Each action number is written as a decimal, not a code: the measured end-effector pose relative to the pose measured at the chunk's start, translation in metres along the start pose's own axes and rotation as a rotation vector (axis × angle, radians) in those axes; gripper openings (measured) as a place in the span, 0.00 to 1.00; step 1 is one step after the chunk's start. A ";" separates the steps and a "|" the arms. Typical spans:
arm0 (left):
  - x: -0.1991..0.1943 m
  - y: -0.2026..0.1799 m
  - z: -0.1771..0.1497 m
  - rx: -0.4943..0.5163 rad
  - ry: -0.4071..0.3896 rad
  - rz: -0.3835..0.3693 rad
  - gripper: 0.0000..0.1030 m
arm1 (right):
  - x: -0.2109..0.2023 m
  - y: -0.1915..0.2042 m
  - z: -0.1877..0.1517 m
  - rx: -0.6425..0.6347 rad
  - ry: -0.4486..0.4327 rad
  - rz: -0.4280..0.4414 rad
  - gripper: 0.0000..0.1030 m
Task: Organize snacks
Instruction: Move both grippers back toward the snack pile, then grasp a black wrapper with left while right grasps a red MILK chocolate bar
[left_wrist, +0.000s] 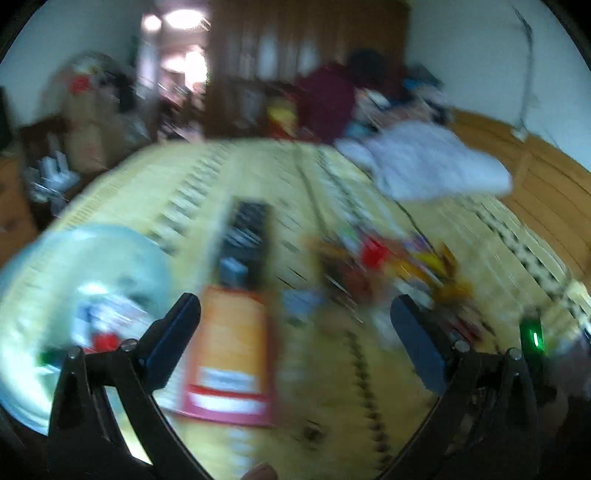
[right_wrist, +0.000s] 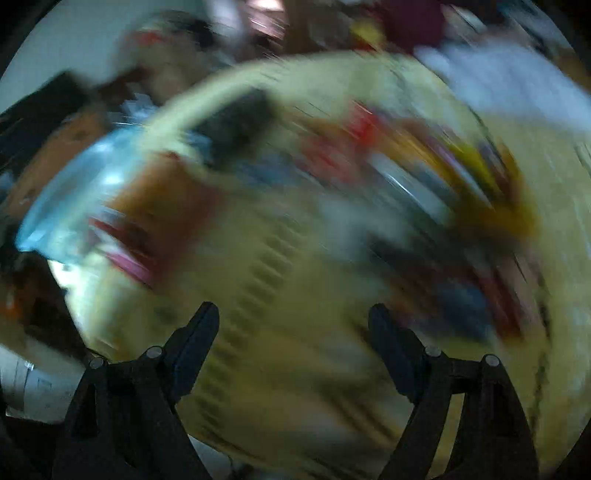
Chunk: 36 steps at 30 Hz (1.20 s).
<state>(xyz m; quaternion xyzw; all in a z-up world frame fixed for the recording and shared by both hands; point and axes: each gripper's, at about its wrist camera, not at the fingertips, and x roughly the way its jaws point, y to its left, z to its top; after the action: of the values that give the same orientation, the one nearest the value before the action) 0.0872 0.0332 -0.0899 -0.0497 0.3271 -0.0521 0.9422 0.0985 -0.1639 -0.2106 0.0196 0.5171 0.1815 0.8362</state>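
A flat orange-and-red cardboard snack box (left_wrist: 229, 354) lay on the yellow woven mat (left_wrist: 332, 406) beside a clear round plastic tub (left_wrist: 44, 280). Both the left gripper (left_wrist: 295, 314) and right gripper (right_wrist: 293, 319) had jaws spread, empty. A heap, probably crinkly wrappers (left_wrist: 399, 258), was too blurred to identify.

Blurred snacks (right_wrist: 424, 166) on yellow mat (right_wrist: 295, 369)
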 end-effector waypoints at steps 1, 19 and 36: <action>0.010 -0.009 -0.004 0.005 0.030 -0.015 1.00 | 0.000 -0.016 -0.003 0.052 0.018 0.038 0.83; 0.076 -0.064 -0.037 0.145 0.188 -0.153 0.99 | 0.043 -0.055 0.015 0.103 -0.005 0.096 0.29; 0.209 -0.212 -0.075 0.534 0.370 -0.431 0.55 | 0.010 -0.106 -0.035 0.152 0.047 0.149 0.36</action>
<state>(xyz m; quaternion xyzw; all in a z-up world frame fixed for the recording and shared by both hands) 0.1900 -0.2084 -0.2497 0.1401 0.4483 -0.3405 0.8145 0.1023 -0.2654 -0.2591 0.1171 0.5458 0.2042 0.8042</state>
